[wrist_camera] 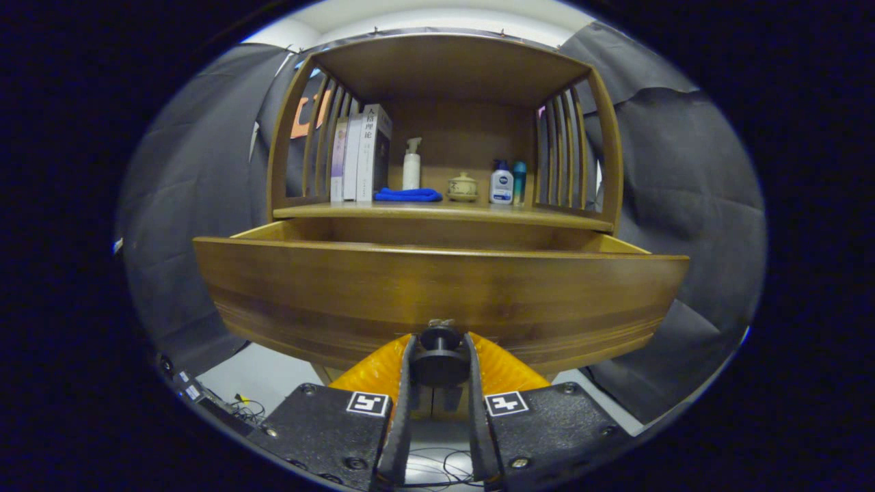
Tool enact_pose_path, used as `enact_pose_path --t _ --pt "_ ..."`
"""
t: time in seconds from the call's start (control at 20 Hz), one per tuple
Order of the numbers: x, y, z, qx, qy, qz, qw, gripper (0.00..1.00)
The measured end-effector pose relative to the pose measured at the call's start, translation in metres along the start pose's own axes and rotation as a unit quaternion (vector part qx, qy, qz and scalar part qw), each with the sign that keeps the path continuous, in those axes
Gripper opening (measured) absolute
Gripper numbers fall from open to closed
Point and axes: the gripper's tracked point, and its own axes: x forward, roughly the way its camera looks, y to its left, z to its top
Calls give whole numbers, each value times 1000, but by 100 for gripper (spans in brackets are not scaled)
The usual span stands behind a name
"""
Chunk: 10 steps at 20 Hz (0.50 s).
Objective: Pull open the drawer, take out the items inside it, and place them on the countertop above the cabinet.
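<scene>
the gripper [439, 359] is clamped on the knob [439, 355] of the pulled-out drawer [437, 294], with the bench [444, 212] beyond carrying books [362, 154] and bottles [501, 183].

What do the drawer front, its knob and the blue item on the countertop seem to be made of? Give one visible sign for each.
Drawer front: wood, likely varnished; grain bands and soft sheen.
Knob, clamped between the gripper fingers: dark, smooth, perhaps plastic or metal; unclear.
Blue item on the countertop: cloth; soft folded shape.
</scene>
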Motion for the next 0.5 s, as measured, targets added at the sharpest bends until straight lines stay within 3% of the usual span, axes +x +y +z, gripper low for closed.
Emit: enact_pose_path --t 0.5 --pt "-49 1 -22 16 17 10 1000 38"
